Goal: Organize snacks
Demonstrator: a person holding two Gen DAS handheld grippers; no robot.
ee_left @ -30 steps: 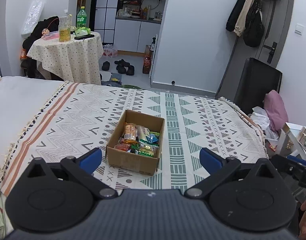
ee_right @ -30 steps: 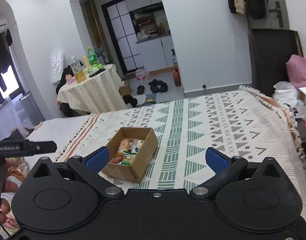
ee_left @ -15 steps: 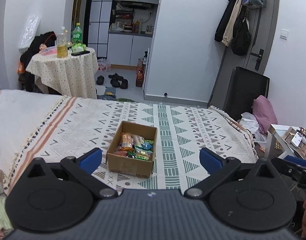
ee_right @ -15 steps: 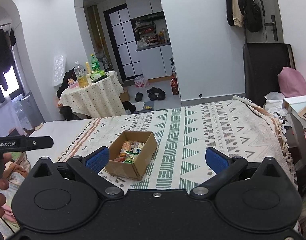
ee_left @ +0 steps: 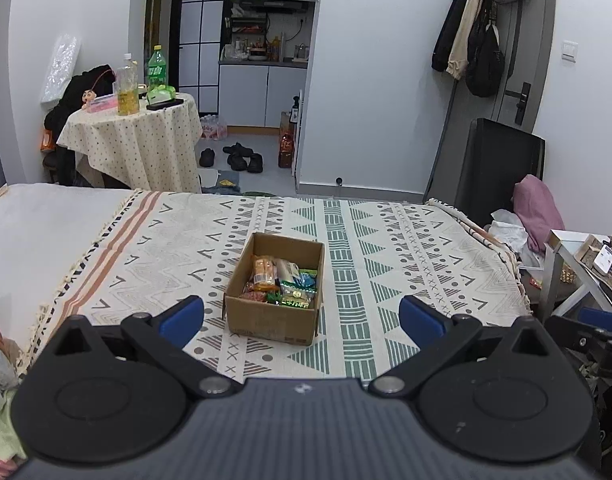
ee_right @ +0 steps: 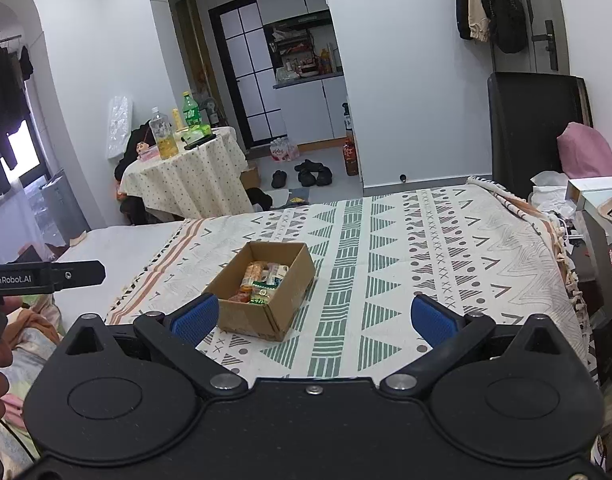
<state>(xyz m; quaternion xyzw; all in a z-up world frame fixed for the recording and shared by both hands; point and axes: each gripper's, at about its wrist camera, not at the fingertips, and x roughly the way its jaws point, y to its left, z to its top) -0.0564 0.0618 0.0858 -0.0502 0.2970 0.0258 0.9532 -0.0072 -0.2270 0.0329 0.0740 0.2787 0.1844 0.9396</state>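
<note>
Snack box (ee_left: 275, 312) ahead of left gripper (ee_left: 302, 320), apparently apart.

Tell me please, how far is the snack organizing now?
Done, it seems: the snack packets lie together inside the open cardboard box on the patterned blanket, and no loose snack shows around it. In hand: nothing; the left gripper and the right gripper are both open and empty, short of the box. Left: perhaps nothing.
</note>
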